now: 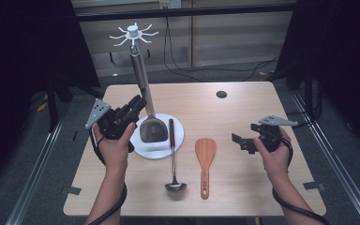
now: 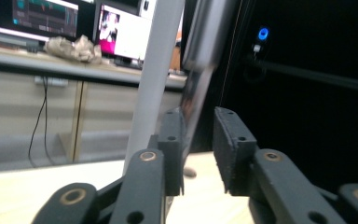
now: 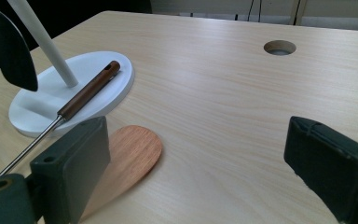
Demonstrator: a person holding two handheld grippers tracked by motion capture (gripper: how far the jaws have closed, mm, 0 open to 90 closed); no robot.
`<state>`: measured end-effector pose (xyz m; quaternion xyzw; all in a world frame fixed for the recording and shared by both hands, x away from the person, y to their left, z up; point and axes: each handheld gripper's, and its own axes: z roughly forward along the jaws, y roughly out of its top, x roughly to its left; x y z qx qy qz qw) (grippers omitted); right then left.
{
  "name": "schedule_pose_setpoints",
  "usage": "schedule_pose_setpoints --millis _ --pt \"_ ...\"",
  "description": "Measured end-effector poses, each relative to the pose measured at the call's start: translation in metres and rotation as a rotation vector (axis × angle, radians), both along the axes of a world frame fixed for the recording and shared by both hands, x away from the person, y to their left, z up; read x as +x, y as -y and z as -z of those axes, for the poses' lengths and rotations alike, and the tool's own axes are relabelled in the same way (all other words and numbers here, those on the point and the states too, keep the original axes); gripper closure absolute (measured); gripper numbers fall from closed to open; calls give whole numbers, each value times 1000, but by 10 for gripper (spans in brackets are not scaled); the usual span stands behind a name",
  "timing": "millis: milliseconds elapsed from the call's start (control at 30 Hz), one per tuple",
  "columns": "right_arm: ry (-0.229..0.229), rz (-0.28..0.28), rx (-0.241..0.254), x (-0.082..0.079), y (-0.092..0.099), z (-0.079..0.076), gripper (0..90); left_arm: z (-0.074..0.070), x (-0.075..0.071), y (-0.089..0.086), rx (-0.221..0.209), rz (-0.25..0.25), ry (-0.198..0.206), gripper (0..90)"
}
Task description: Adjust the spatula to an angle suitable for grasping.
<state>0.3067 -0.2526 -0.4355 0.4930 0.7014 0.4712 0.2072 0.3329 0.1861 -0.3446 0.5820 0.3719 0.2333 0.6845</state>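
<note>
hanging from one of the hooks of the white utensil stand (image 1: 134, 33) at the back of the table (image 1: 243, 108), a metal spatula (image 1: 146, 96) is slanting down with its dark blade over the stand's round white base (image 1: 177, 136). over on the left, the left gripper (image 1: 138, 104) is sitting up against the spatula's handle, just above the blade. in the left gripper view the jaws are standing either side of the shiny handle (image 2: 200, 70); one pad is lying right against it, while a sliver of daylight is showing beside the other, so a firm clamp cannot be told from here. the stand's white pole (image 2: 156, 70) is rising just beside that handle. moving along, a ladle (image 1: 172, 154) is lying with its brown grip on the base and its bowl near the front edge. next to it, a wooden spatula (image 1: 205, 161) is resting flat on the table. out on the right, the right gripper (image 1: 238, 141) is hovering above the bare wood, jaws spread wide apart with nothing between them, the wooden spatula's blade (image 3: 130, 158) peeking past one pad.
</note>
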Motion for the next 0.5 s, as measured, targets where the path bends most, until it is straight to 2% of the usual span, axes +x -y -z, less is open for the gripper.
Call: schedule_pose_setpoints --millis 67,233,400,500 --pt "0 2 0 0 0 0 67 -8 -2 0 -21 -16 34 793" --pt "0 3 3 0 0 0 67 -26 -5 0 -80 -35 90 894" --pt "1 2 6 0 1 -1 67 -45 -5 4 -133 -40 145 900" --pt "1 7 3 0 1 0 67 -57 -3 9 -125 -43 172 900"
